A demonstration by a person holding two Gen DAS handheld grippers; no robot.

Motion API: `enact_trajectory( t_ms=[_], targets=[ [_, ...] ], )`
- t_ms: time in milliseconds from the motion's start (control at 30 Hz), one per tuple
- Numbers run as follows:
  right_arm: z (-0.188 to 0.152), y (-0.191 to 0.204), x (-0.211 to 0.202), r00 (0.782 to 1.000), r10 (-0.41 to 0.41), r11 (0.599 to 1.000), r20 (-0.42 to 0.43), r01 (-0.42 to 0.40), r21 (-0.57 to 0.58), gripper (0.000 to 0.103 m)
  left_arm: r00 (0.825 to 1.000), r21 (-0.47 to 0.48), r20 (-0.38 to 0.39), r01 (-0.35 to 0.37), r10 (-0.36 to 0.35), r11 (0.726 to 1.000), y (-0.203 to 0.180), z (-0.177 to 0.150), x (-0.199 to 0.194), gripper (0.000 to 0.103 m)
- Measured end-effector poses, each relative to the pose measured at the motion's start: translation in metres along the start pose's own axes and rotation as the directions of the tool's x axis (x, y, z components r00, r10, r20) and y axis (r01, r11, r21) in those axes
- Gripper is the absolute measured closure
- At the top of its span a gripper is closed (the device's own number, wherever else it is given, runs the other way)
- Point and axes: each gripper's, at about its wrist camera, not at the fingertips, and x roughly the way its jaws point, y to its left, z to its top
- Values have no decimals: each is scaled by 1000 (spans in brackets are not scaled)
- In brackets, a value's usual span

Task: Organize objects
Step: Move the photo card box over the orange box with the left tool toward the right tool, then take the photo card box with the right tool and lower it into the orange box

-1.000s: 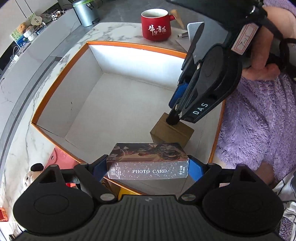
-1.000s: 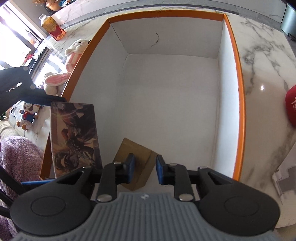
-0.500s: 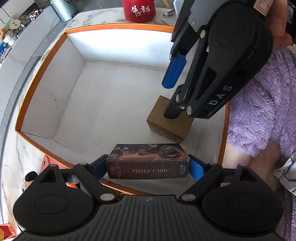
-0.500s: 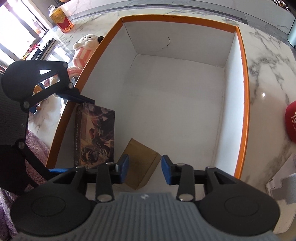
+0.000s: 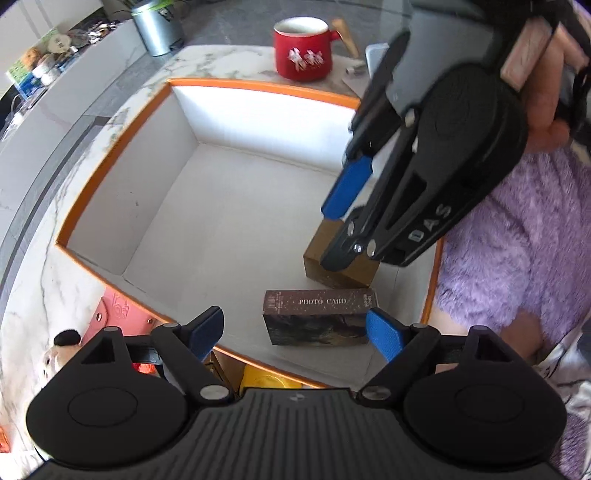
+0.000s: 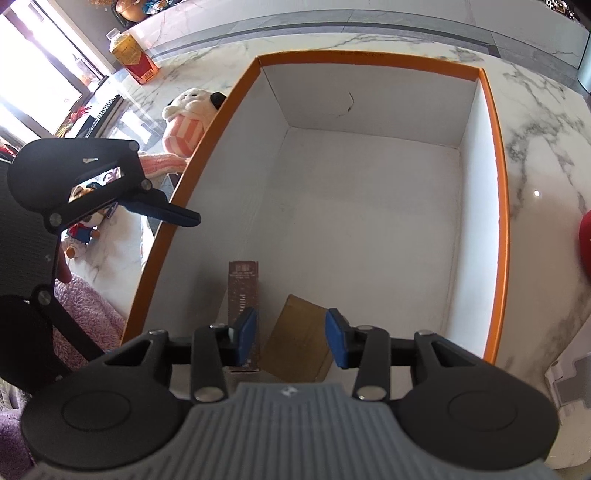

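A dark photo card box (image 5: pixel 319 325) stands on its long edge on the floor of the white, orange-rimmed box (image 5: pixel 258 86), near the front wall. My left gripper (image 5: pixel 294 317) hangs just above it, wide open and closing slightly, its pads clear of the card box. Beside it sits a small brown box (image 5: pixel 314 258). My right gripper (image 5: pixel 338 229) hovers over that brown box (image 6: pixel 299 332); its jaws are closing, the pads (image 6: pixel 245 332) not touching it. The right wrist view shows the card box (image 6: pixel 242 295) left of the brown one.
A red mug (image 5: pixel 301 51) and a metal bin (image 5: pixel 157 26) stand beyond the box on the marble top. A plush toy (image 6: pixel 188 114) and a pink item (image 5: pixel 114 310) lie outside the left wall. A purple fleece (image 5: pixel 517 258) is at the right.
My left gripper has let go of the photo card box, which now rests on the box floor. My right gripper has widened and lifted off the brown box.
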Motion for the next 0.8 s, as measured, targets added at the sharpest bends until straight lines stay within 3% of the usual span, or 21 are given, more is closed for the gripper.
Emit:
enact_trajectory(
  t_ms=[100,233,367,467,600,800],
  targets=[
    [1,6,2,999,45,999,7,-45,-20,67,999,-92,35,-10,13,996,6,-4,-16,17],
    [4,20,11,997,71,995,6,-71,-76,75,997,-228,72,-11,28,974,19,-17,-29,24],
    [8,29,23,997,73,992,-21,-75,-99,77,995,-375,100,14,25,927,32,-34,-39,37],
    [9,38,39,999,12,991,-51,-19,-136,83,991,-457,123,16,45,889,39,-43,-40,47],
    [12,29,48,996,-54,993,-75,45,-113,98,984,-527,173,49,51,848,43,-56,-43,48],
    [8,25,61,990,-20,996,-143,7,-87,96,977,-565,212,99,28,819,44,-64,-33,49]
  ],
)
